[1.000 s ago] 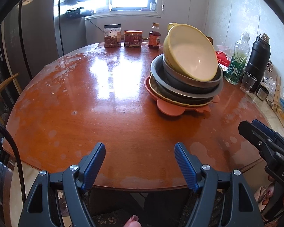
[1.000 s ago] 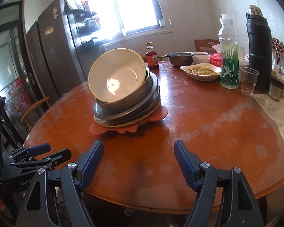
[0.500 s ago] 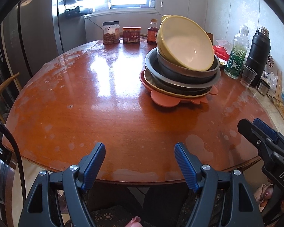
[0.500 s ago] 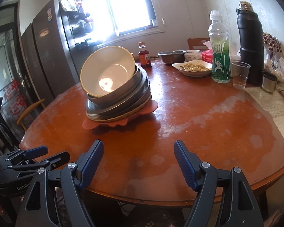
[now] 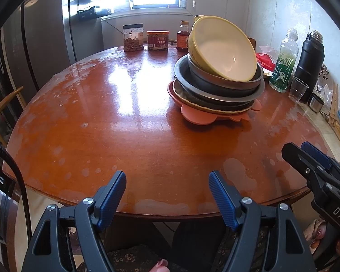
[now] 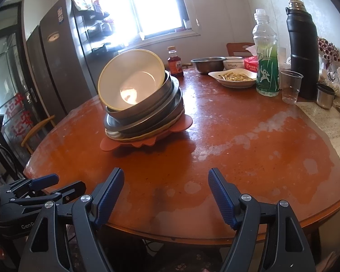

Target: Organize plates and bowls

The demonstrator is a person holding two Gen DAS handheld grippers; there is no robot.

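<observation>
On the table (image 5: 124, 117) the stack (image 6: 145, 113) stands far of centre: a tilted yellow bowl (image 5: 224, 49), empty, nested in steel bowls (image 5: 222, 83) over plates on a pink plate (image 5: 197, 115); behind, a white dish (image 6: 233, 78) holds pale food strips and a steel basin's (image 6: 207, 64) contents are hidden. Legible writing: "DAS" on the right tongs (image 5: 315, 158), "Gen" on the left tongs (image 6: 63, 184). Both tongs are spread and empty at the near edge; since a second ago the stack looms slightly nearer, otherwise unchanged.
</observation>
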